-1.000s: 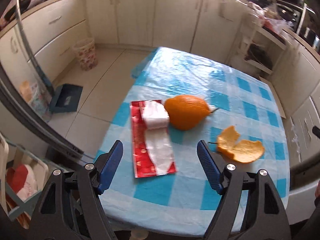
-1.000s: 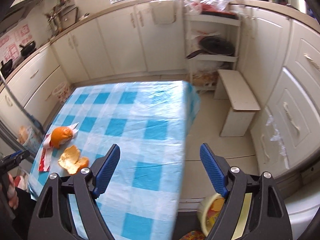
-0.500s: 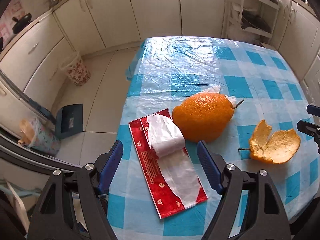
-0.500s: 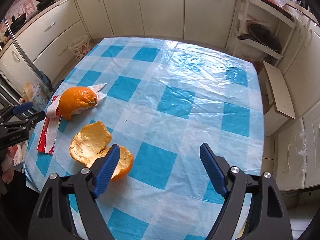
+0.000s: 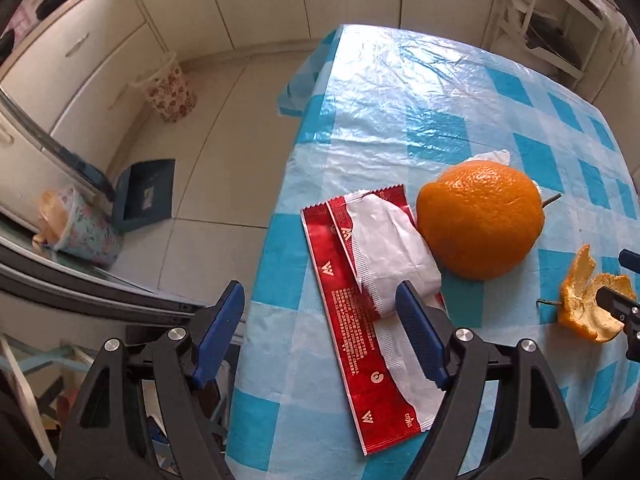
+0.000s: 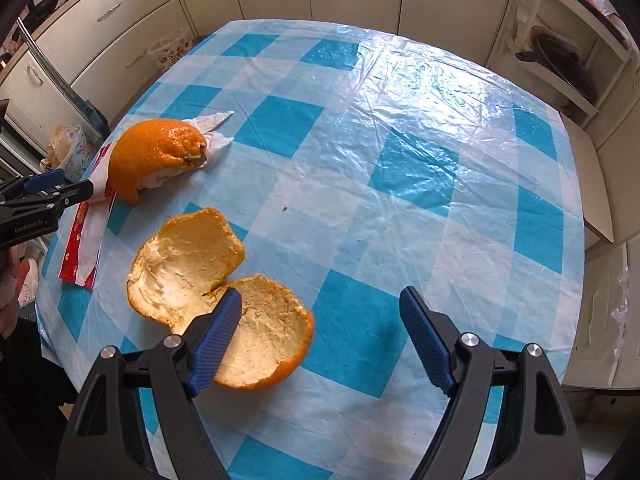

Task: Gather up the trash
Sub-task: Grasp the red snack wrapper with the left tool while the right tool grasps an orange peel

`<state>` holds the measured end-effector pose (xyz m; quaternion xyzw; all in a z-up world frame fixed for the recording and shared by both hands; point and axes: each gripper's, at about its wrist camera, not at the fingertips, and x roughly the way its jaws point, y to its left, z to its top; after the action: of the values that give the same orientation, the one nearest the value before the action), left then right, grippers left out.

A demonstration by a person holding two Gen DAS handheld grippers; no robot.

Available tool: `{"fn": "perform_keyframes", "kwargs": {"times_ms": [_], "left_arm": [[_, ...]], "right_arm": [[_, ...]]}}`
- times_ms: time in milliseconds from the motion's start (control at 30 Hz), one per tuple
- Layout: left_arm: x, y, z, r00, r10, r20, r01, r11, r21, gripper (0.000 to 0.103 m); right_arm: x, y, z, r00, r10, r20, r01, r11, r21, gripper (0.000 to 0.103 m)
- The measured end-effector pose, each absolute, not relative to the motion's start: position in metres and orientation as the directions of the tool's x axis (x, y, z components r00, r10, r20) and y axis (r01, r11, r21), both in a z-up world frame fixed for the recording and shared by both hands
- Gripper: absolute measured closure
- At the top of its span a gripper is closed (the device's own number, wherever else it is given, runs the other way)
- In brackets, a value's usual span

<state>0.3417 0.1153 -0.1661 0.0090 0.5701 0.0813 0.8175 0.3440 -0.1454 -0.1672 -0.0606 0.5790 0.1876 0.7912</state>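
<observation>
On the blue-checked table (image 5: 400, 100) lie a torn red and white wrapper (image 5: 372, 280), a rounded orange with a stem (image 5: 480, 220) resting on white tissue (image 6: 216, 128), and an opened orange peel (image 6: 220, 292). My left gripper (image 5: 320, 300) hovers open over the wrapper's near half, its right finger above the white inner side. The right gripper (image 6: 320, 300) hangs open just above the table, its left finger over the peel's near lobe. Each gripper's tip shows in the other's view: the left gripper (image 6: 52, 190) beside the wrapper (image 6: 84, 248), the right one by the peel (image 5: 580, 308).
The table's left edge drops to a tiled floor with a floral bin (image 5: 166, 92), a blue dustpan (image 5: 146, 194) and a bag-lined floral bin (image 5: 80, 228). Cream cabinets line the walls. An open shelf with a pan (image 6: 560, 64) and a low stool (image 6: 596, 184) stand right of the table.
Both grippers have come down closer to the table. The left one has closed in on the wrapper; the right has swung from the table's right edge over to the opened peel. Jaws stay wide.
</observation>
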Motion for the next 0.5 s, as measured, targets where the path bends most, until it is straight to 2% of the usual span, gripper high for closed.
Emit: {"fn": "perform_keyframes", "kwargs": {"times_ms": [200, 233, 300, 333, 367, 467, 500], "left_arm": [[0.341, 0.108, -0.175, 0.336, 0.136, -0.932, -0.104, 0.989, 0.107, 0.028], [0.341, 0.108, -0.174, 0.346, 0.126, -0.93, -0.104, 0.99, 0.095, 0.033], [0.338, 0.104, -0.172, 0.37, 0.105, -0.923, -0.091, 0.993, 0.076, 0.053], [0.337, 0.1, -0.17, 0.375, 0.094, -0.922, -0.072, 0.995, 0.072, 0.074], [0.336, 0.099, -0.169, 0.37, 0.076, -0.926, -0.063, 0.996, 0.057, 0.092], [0.331, 0.097, -0.167, 0.348, 0.012, -0.937, -0.032, 1.0, 0.001, 0.101], [0.329, 0.097, -0.166, 0.345, -0.001, -0.939, -0.014, 1.0, -0.006, 0.102]], "right_arm": [[0.341, -0.141, -0.17, 0.255, 0.231, -0.939, -0.37, 0.92, 0.125, 0.032], [0.34, -0.141, -0.169, 0.257, 0.235, -0.937, -0.373, 0.919, 0.128, 0.035], [0.34, -0.139, -0.168, 0.262, 0.248, -0.933, -0.376, 0.916, 0.138, 0.044], [0.339, -0.138, -0.167, 0.261, 0.255, -0.931, -0.378, 0.914, 0.145, 0.052], [0.338, -0.137, -0.166, 0.257, 0.268, -0.929, -0.38, 0.911, 0.158, 0.064], [0.335, -0.14, -0.164, 0.241, 0.286, -0.927, -0.378, 0.908, 0.182, 0.081], [0.334, -0.14, -0.164, 0.239, 0.289, -0.927, -0.379, 0.907, 0.185, 0.084]]}}
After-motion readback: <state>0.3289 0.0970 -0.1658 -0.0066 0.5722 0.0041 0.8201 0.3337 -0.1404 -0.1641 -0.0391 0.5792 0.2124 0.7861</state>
